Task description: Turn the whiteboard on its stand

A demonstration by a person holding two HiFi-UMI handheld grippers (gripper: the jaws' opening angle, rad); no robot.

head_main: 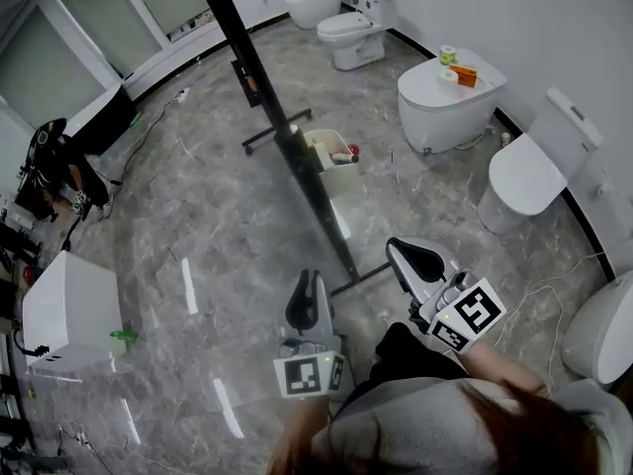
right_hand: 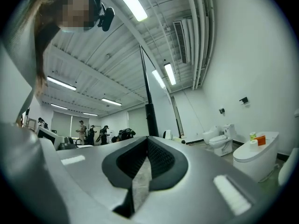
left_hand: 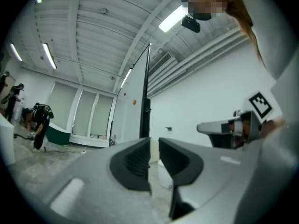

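1. You held two grippers over the grey marble floor (head_main: 198, 226). The left gripper (left_hand: 154, 141) had its jaws a narrow slit apart with nothing between them. The right gripper (right_hand: 147, 139) had its jaw tips together and was empty.
2. One whiteboard (head_main: 262, 87), seen edge-on, stood upright on its black stand (head_main: 267, 135) ahead of both grippers, touched by neither.
3. Five white toilets (head_main: 356, 30) followed the wall on the right. The middle toilet (head_main: 435, 117) carried two tape rolls (head_main: 447, 55) and one orange box (head_main: 465, 73), its print too small to read.
4. Two marker cubes (head_main: 309, 374) showed black-and-white squares, one cube on each gripper.
5. One open bin (head_main: 336, 176) sat just beside the whiteboard's foot, and one white cabinet (head_main: 69, 310) stood well apart at the left.
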